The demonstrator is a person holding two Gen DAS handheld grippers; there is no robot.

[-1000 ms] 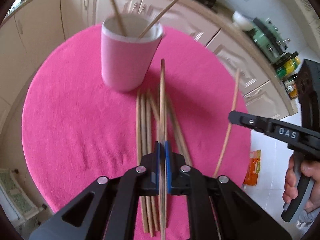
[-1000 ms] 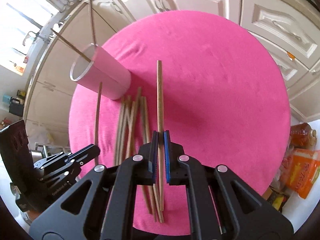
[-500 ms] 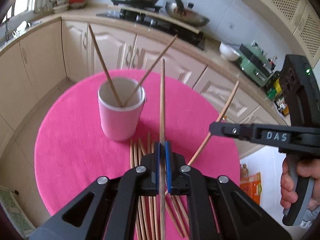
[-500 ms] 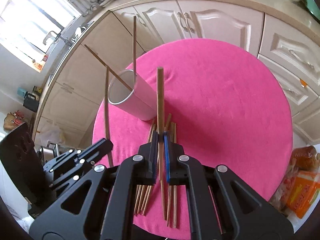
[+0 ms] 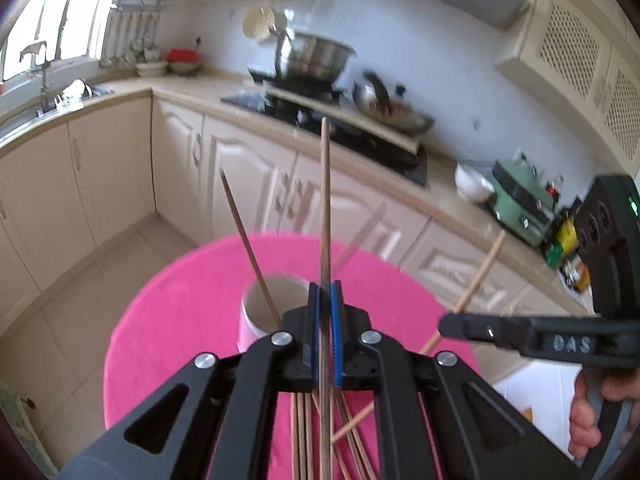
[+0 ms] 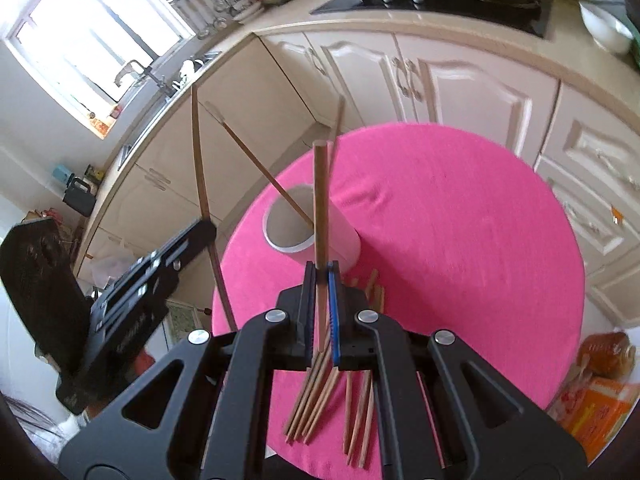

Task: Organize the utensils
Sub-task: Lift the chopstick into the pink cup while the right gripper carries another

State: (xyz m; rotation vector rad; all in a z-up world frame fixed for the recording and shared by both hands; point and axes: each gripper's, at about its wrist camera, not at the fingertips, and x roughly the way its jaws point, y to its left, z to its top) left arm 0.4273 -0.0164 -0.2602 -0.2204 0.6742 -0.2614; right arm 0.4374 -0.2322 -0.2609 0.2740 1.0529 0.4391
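A white cup [image 5: 256, 312] [image 6: 288, 236] stands on the round pink table [image 5: 172, 320] [image 6: 440, 240] with two chopsticks [image 5: 248, 248] [image 6: 260, 172] leaning in it. My left gripper [image 5: 325, 292] is shut on one wooden chopstick [image 5: 325, 200], held above the table just in front of the cup. My right gripper [image 6: 322, 272] is shut on another chopstick [image 6: 320, 200], near the cup's right side. Each gripper shows in the other's view, the right gripper [image 5: 500, 330] and the left gripper [image 6: 192, 240]. Several loose chopsticks [image 5: 308, 436] [image 6: 316, 392] lie on the cloth under the grippers.
Cream kitchen cabinets [image 5: 248, 192] and a counter with a stove and pots [image 5: 316, 64] curve behind the table. A hand [image 5: 588, 412] holds the right gripper's handle. An orange packet [image 6: 600, 408] and a bottle [image 6: 608, 352] sit beyond the table's right edge.
Both grippers have risen from the pile, each with its chopstick lifted off the cloth. Both views have tilted up, so the cup and the loose chopsticks sit lower in frame.
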